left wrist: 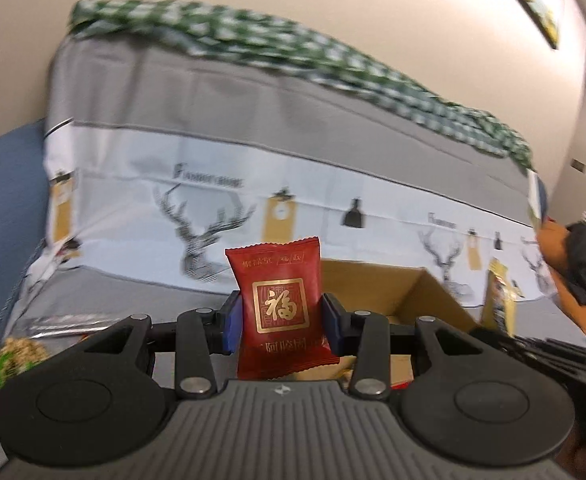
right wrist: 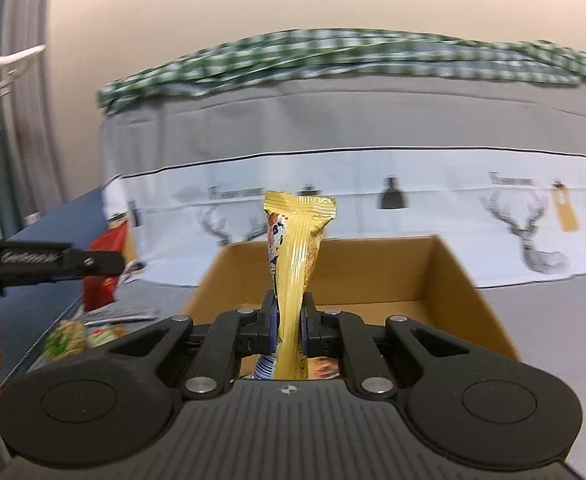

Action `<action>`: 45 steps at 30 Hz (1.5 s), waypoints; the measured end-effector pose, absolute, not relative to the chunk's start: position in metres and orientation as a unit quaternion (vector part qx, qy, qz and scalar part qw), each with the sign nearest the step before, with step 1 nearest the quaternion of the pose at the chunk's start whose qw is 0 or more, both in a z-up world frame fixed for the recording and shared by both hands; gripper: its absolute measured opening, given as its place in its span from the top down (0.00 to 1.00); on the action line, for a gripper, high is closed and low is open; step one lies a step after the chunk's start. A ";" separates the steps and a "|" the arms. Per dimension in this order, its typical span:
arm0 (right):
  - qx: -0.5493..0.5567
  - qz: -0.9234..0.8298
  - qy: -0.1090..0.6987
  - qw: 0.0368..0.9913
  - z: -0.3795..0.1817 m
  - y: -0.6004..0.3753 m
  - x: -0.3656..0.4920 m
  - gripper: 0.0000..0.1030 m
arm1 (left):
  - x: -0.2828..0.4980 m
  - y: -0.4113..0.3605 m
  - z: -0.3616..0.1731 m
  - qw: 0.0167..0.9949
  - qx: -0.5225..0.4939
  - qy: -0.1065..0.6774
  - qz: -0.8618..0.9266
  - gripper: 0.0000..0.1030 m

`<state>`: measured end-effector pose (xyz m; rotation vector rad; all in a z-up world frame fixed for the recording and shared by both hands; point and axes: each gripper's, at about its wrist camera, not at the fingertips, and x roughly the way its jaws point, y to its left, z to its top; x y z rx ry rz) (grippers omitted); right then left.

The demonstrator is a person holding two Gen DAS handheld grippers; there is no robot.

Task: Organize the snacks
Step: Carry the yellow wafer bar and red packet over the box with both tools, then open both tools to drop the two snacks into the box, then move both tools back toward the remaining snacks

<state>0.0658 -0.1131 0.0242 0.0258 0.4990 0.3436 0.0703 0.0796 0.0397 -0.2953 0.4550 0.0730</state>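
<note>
Left gripper (left wrist: 281,322): fingers clamped on an upright red snack packet (left wrist: 279,312) | Right gripper (right wrist: 289,330): fingers pinched tight on an upright gold snack bar (right wrist: 297,264) | Open cardboard box (right wrist: 373,264) just beyond both, on a grey bed with deer-print cover (right wrist: 413,208).

red packet (left wrist: 280,304): gold "福" in square | cloth (left wrist: 213,184): "Fashion Home", blurred

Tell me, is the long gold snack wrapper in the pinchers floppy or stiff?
Probably fairly stiff: the long gold snack wrapper stands upright above the shut right gripper without drooping. It looks light, since a narrow pinch holds it. Its shiny film may be slippery.
</note>
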 end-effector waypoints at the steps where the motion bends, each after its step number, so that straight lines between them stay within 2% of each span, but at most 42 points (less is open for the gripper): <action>1: 0.016 0.161 0.245 0.956 0.024 -0.118 0.067 0.90 | 0.071 0.072 0.041 0.964 -0.142 0.222 0.027 0.56; 17: 0.018 0.057 0.243 0.968 0.016 -0.161 0.078 0.90 | 0.084 0.003 0.037 0.975 -0.071 0.206 -0.054 0.56; 30: 0.013 0.063 0.242 0.968 0.015 -0.155 0.078 0.90 | 0.086 0.000 0.034 0.972 -0.075 0.209 -0.082 0.56; 33: 0.015 0.062 0.244 0.968 0.014 -0.155 0.078 0.89 | 0.086 0.002 0.034 0.970 -0.081 0.212 -0.090 0.55; 34: 0.016 0.062 0.247 0.967 0.014 -0.156 0.078 0.88 | 0.088 0.002 0.033 0.967 -0.086 0.217 -0.098 0.50; 35: 0.018 0.061 0.249 0.966 0.013 -0.155 0.079 0.83 | 0.088 0.002 0.033 0.966 -0.088 0.222 -0.103 0.46; 36: 0.019 0.061 0.252 0.966 0.012 -0.155 0.079 0.66 | 0.088 0.002 0.032 0.966 -0.087 0.224 -0.101 0.36; 38: 0.016 0.051 0.251 0.967 0.012 -0.153 0.079 0.40 | 0.087 0.001 0.032 0.968 -0.079 0.220 -0.091 0.34; 45: 0.013 0.050 0.256 0.965 0.009 -0.148 0.081 0.38 | 0.084 0.021 0.031 0.970 -0.115 0.205 -0.068 0.34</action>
